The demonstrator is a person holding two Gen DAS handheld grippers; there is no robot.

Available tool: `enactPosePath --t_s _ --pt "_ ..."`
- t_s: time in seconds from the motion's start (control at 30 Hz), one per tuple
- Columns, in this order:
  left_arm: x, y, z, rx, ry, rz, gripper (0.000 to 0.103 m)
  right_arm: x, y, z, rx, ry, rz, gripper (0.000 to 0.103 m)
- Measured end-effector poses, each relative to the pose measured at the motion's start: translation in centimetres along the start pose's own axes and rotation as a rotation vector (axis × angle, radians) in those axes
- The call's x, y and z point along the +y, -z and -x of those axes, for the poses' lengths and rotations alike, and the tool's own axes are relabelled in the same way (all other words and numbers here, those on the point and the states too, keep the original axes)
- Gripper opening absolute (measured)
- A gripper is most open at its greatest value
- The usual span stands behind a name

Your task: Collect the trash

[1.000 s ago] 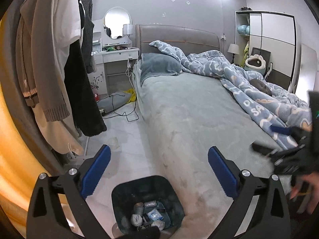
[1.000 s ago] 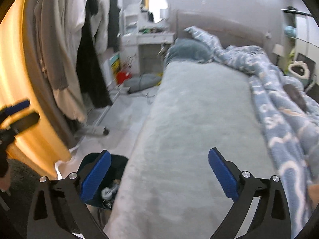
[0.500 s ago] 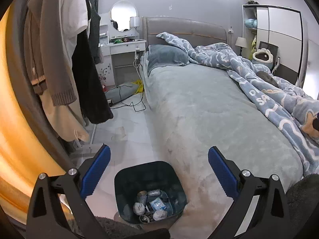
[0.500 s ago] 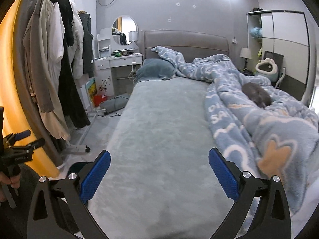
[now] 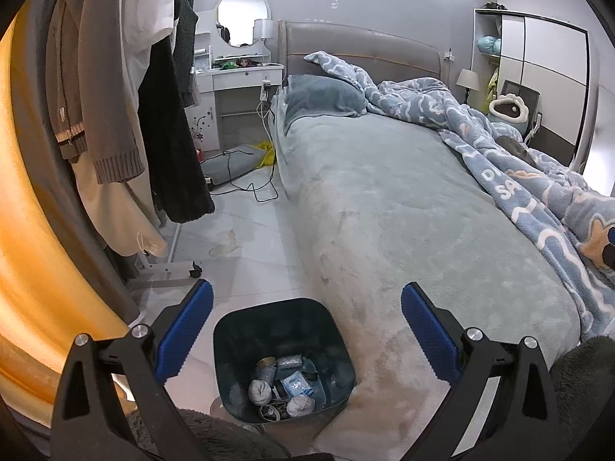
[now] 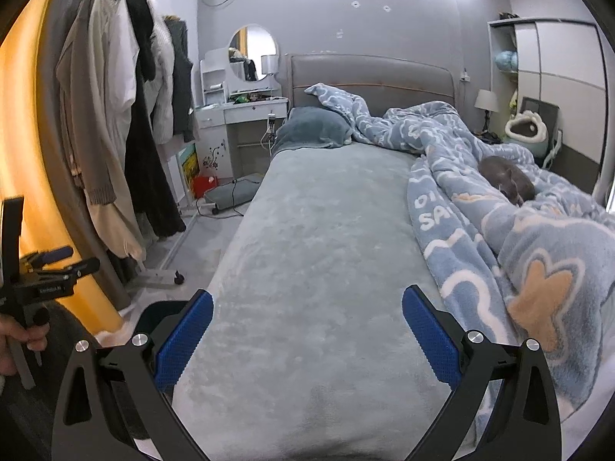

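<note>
A dark teal trash bin [image 5: 230,330] stands on the floor at the foot corner of the bed, with crumpled tissues and wrappers [image 5: 284,384] at its bottom. My left gripper [image 5: 305,330] hangs open above the bin, nothing between its blue pads. In the right wrist view my right gripper [image 6: 305,336] is open over the grey bed sheet [image 6: 315,238], holding nothing. The bin's edge [image 6: 153,311] peeks out behind its left finger. The left gripper [image 6: 46,269] shows at the far left, held by a hand.
Clothes hang on a wheeled rack [image 5: 115,115] at the left. A rumpled blue blanket [image 6: 499,211] covers the bed's right side with a grey cat [image 6: 507,180] on it. Cables and a grey mat [image 5: 234,161] lie on the floor near a white dressing table [image 5: 238,77].
Both grippers have swung left to right and settled. The left view has drawn back, with the bin lower in frame. The right view has lifted over the bed.
</note>
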State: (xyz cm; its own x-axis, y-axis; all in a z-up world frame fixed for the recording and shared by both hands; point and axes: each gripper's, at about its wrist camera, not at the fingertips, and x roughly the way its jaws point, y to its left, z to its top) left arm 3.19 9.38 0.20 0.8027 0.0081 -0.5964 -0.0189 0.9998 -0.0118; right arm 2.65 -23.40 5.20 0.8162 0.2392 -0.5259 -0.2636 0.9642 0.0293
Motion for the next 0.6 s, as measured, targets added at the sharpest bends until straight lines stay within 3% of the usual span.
enactPosePath --t_s 0.6 --pt "-0.44 0.05 0.13 -0.003 0.009 -0.004 0.1 0.7 0.11 -0.2 0.016 -0.001 0.014 0.1"
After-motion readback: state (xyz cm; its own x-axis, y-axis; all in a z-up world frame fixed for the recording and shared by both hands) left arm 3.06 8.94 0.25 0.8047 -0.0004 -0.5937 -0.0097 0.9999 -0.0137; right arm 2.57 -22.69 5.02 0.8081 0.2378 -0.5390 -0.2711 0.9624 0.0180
